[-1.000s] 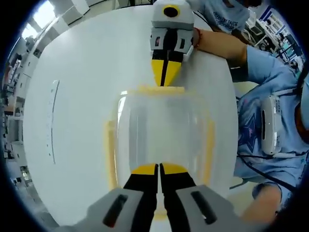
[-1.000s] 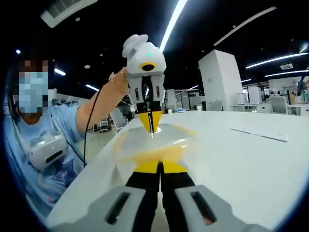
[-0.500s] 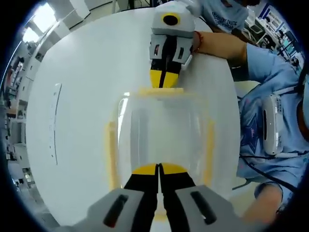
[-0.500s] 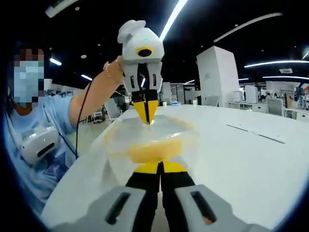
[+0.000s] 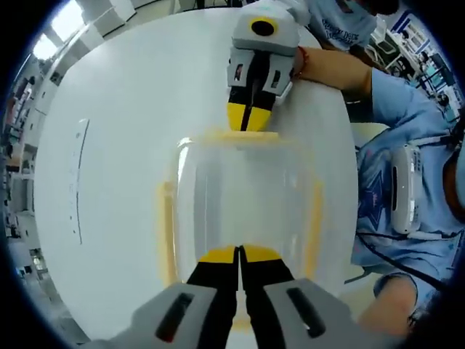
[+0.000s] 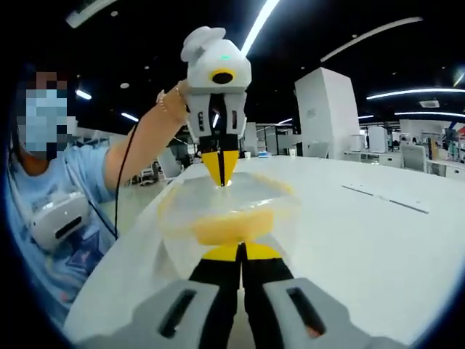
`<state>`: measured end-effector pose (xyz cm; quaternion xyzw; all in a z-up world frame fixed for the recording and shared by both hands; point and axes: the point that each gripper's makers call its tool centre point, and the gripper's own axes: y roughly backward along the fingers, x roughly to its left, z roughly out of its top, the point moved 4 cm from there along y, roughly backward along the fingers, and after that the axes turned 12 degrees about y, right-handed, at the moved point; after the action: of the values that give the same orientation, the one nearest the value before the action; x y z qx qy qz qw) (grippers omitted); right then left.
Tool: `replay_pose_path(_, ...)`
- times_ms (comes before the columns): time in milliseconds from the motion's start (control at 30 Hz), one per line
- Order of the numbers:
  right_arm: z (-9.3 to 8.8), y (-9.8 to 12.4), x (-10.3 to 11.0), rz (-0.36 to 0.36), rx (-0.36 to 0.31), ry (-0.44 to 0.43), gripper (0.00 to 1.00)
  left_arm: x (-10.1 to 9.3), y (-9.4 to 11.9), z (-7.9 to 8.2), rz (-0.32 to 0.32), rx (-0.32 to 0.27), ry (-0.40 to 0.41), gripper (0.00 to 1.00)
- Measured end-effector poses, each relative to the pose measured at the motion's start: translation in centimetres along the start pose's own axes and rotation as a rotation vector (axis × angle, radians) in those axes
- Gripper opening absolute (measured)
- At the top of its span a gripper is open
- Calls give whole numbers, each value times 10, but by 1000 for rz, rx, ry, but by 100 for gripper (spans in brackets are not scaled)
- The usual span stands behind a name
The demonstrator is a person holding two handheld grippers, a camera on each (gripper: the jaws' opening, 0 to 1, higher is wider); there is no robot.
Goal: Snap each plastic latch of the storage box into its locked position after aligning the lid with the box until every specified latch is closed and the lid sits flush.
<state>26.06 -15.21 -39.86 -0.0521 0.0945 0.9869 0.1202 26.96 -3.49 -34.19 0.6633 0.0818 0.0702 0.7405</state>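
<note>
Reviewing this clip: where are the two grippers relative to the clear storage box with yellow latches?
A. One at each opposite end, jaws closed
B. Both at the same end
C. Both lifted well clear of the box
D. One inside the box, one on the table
A: in the left gripper view the left gripper sits at the storage box's near end and the right gripper at its far yellow latch, both with jaws together.

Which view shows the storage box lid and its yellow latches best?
The left gripper view: it looks down on the clear lid, with yellow latches along its left, right and far edges. The right gripper view sees the storage box low from one end, with one latch facing the camera; the side latches are hard to make out.
</note>
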Motion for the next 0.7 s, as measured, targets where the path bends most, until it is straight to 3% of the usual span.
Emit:
replay_pose_path(100,1,2,-2,-6,19,29,0,0,0,0,8,14,-6,1)
replay_pose_path(233,4,2,-1,-42,104,95,0,1,1,-1,5,17,-8,1)
replay_pose_path(267,1,3,-7,-86,131,130,0,1,1,-1,2,17,-6,1)
replay_pose_path(367,-13,10,-18,-142,226,139,0,2,1,-1,0,11,-8,1)
replay_pose_path(500,-19,15,-28,-172,240,108,0,3,2,-3,-11,-17,-3,1)
replay_pose_path(567,-18,21,-36,-227,261,117,0,4,2,-3,-16,-25,5,1)
replay_pose_path(600,-17,24,-42,-263,291,132,0,4,2,-3,-15,-26,6,1)
replay_pose_path(667,-18,34,-59,-392,420,199,0,4,2,-3,-11,-26,7,1)
replay_pose_path(700,-16,36,-64,-415,466,220,0,4,2,-3,-10,-25,8,1)
